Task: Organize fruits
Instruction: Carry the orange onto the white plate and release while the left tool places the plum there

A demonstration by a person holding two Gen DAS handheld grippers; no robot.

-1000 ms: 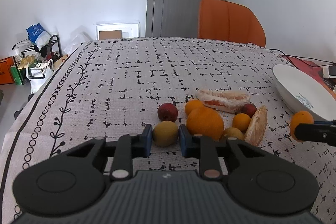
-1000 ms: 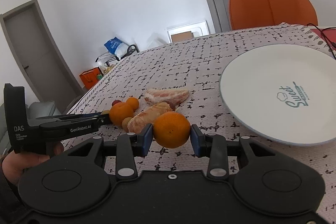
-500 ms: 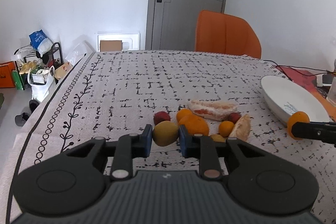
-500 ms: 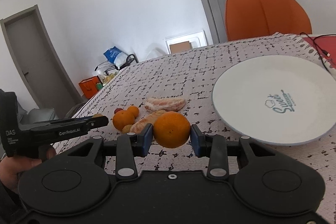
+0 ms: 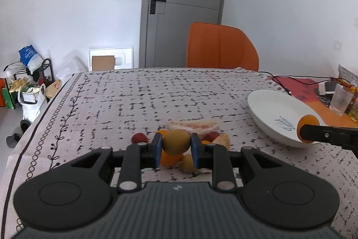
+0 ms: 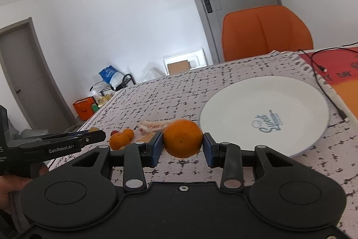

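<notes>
Aloft, left gripper (image 5: pixel 175 148) pinches a yellow-green fruit (image 5: pixel 176 141); right gripper (image 6: pixel 181 147) pinches an orange (image 6: pixel 182 138).

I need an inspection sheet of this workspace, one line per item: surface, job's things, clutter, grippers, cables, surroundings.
Surface: table under a patterned cloth.
Job's things: white plate, nothing on it; loose fruit pile on the cloth.
Clutter: drinking glass and packets at the far right.
Grippers: left gripper shut on a yellow-brown fruit; right gripper shut on an orange; both lifted off the cloth.
Cables: black cable beside the plate.
Surroundings: orange chair, grey door, floor rack with bags.
</notes>
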